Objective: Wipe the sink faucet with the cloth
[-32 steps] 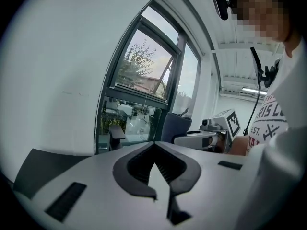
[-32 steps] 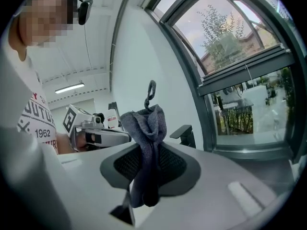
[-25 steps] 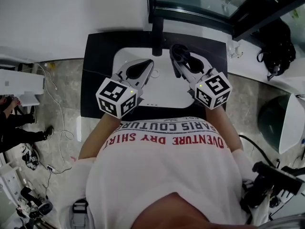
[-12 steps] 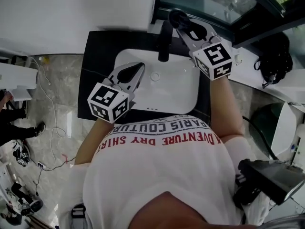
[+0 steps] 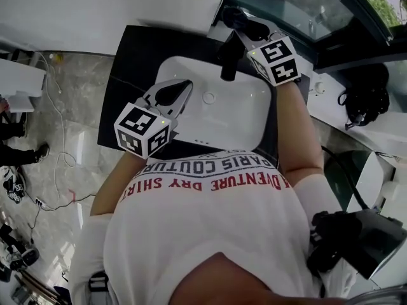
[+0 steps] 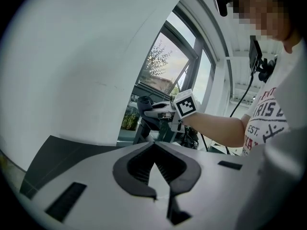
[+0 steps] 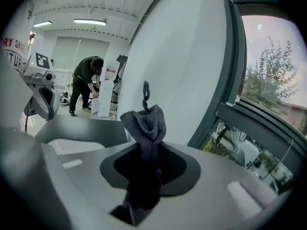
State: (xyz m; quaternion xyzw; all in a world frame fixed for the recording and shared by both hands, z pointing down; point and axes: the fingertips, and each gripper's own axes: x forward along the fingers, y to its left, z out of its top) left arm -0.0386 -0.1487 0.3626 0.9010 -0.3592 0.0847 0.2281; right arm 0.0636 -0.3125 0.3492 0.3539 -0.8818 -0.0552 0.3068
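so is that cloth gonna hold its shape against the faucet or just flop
Probably floppy: the cloth bunches and folds above the right gripper, which is shut on it. Its knitted look suggests it is light and grippy, so it should drape round the faucet.

cloth [image 7: 145,123] — dark grey, bunched, clamped between jaws | faucet [image 5: 228,59] — black, upright

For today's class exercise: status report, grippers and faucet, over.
Left gripper shut, empty. Right gripper shut on dark grey knitted cloth, near black upright faucet; contact unclear. Nothing blocking.
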